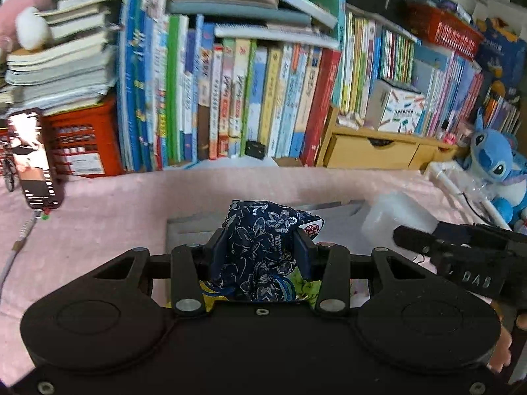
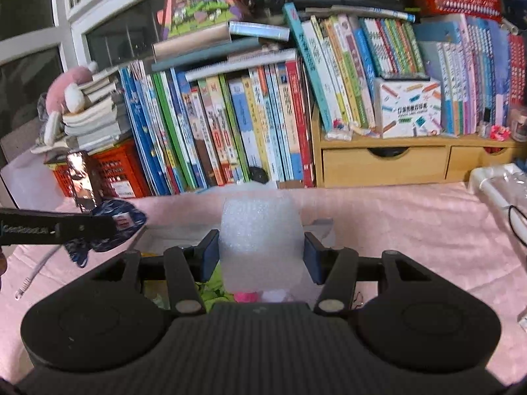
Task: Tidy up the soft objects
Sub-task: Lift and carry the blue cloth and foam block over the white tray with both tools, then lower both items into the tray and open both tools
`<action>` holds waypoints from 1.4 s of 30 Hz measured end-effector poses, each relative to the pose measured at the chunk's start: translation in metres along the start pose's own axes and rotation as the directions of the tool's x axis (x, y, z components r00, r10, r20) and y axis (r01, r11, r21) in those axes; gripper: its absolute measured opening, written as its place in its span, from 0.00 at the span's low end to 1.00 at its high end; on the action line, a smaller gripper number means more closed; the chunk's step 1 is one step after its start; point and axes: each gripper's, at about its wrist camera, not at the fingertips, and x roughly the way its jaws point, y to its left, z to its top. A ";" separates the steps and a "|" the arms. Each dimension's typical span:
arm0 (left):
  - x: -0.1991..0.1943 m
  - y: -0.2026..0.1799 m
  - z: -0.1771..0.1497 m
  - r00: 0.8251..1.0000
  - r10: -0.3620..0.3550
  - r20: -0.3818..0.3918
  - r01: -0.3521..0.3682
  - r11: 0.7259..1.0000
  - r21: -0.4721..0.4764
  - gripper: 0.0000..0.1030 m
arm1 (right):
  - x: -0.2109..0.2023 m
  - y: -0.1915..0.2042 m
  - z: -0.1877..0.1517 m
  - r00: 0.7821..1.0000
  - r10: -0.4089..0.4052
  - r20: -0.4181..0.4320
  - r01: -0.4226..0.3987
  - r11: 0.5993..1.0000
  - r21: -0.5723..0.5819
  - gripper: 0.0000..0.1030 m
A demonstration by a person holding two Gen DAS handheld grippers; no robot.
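Observation:
My left gripper (image 1: 261, 247) is shut on a dark blue floral fabric pouch (image 1: 260, 247) and holds it above a grey box (image 1: 184, 228) on the pink cloth. The pouch also shows at the left of the right wrist view (image 2: 115, 227). My right gripper (image 2: 262, 250) is shut on a white bubble-wrap roll (image 2: 262, 240), held upright over the same grey box (image 2: 321, 225). The roll shows in the left wrist view (image 1: 398, 217) with the right gripper (image 1: 461, 247) to its right. Colourful soft items (image 2: 210, 291) lie below the grippers.
A wall of upright books (image 1: 230, 92) and a wooden drawer shelf (image 1: 378, 149) stand behind the pink-covered table (image 1: 98, 223). A red crate (image 1: 82, 144) and a phone (image 1: 33, 158) stand at the left. A blue plush toy (image 1: 497, 164) sits at the right by a white rack (image 1: 461, 187).

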 end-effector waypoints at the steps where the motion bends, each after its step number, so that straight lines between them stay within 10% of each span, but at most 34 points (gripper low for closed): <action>1: 0.005 -0.003 0.000 1.000 0.003 -0.010 -0.003 1.000 0.002 0.39 | 0.004 -0.001 -0.001 1.000 0.001 -0.006 -0.001 1.000 0.001 0.56; 17: 0.069 -0.006 -0.006 0.983 0.010 -0.182 -0.012 1.000 -0.013 0.40 | 0.044 -0.012 -0.011 0.994 0.005 -0.108 -0.006 1.000 -0.008 0.56; 42: 0.087 0.002 -0.010 0.973 0.012 -0.230 -0.024 0.999 -0.049 0.43 | 0.060 -0.014 -0.012 0.991 0.025 -0.133 -0.024 1.000 0.011 0.56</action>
